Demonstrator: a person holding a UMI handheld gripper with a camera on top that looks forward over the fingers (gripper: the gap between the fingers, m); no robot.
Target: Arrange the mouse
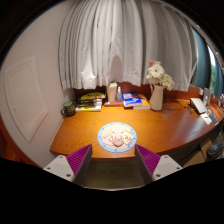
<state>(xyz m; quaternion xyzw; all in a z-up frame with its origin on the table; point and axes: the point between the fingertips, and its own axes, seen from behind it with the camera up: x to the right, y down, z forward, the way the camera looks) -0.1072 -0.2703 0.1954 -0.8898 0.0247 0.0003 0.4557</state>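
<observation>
1. White curtains (pixel 110 40) hang in folds across the whole wall behind the desk, from well above it down to its back edge.
2. The wooden desk (pixel 80 130) stretches across in front of me; its front edge lies just beyond my fingertips.
3. My gripper (pixel 113 160) hangs at the middle of the desk's front edge. Its two fingers (pixel 80 158) are spread wide apart, their magenta pads facing each other, with nothing held or standing between them.
4. A round mouse mat (pixel 117 137) with a pale cartoon print lies flat at the middle of the front edge, just ahead of my fingers and centred on the gap between them.
5. A vase of pale flowers (pixel 156 85) stands upright near the back edge, toward the right end.
6. A low stack of yellow and green things (pixel 88 100) sits near the back left corner.
7. Blue and yellow books (pixel 133 100) lie flat along the back edge, just left of the vase.
8. A small pale upright container (pixel 112 92) stands at the back edge between the stack and the books.
9. The mouse (pixel 205 113) is, I think, the small thing at the desk's right end, well apart from the mat; it is too small there for me to be sure.
</observation>
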